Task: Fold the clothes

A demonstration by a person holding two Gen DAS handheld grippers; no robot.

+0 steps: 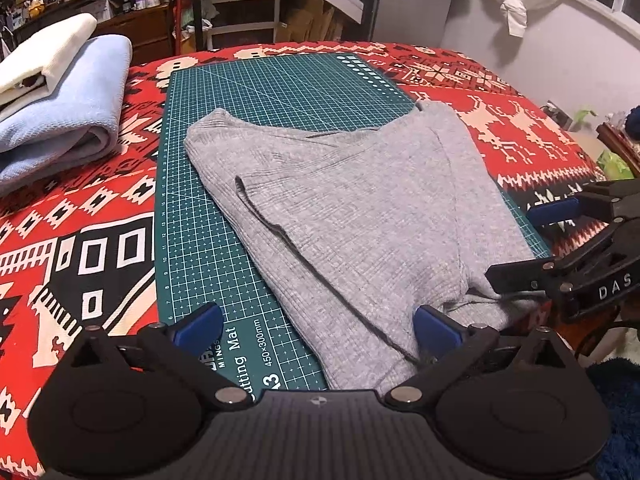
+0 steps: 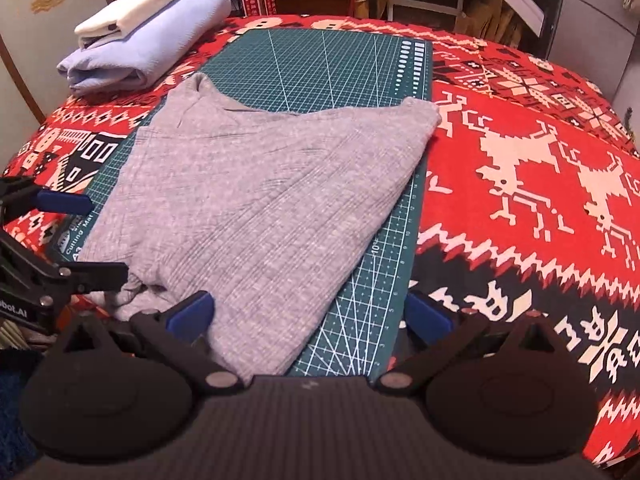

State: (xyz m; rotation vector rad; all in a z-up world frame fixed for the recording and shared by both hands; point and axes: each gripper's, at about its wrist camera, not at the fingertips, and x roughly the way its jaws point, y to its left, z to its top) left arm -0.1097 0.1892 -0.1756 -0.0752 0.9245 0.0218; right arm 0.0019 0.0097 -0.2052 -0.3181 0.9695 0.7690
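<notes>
**Grey knit lay folded on the mat, both tongs released**

You had the grey sweater (image 1: 352,208) lying on the green cutting mat (image 1: 248,96), a soft ribbed knit folded into a rough wedge: broad at the far end, narrowing toward you, with a sleeve doubled over its top as a long flap. Its near edge bunched into small wrinkles at the mat's near end. The mat was flat and smooth, printed with a fine white grid, and it sat on the bench under a red tablecloth (image 2: 520,152) with blocky cream reindeer and black bands.

Your left tongs (image 1: 318,324) stood wide apart, nothing pinched; one blue pad (image 1: 434,326) rested at the sweater's near edge, the other over bare mat. Your right tongs (image 2: 308,312) were likewise spread and released, one pad at the knit's near hem, the other beyond the mat's right border.

Left of the mat, well apart from it, sat a stack of folded clothes (image 2: 148,40): a plump pale-blue roll under a cream one.
</notes>
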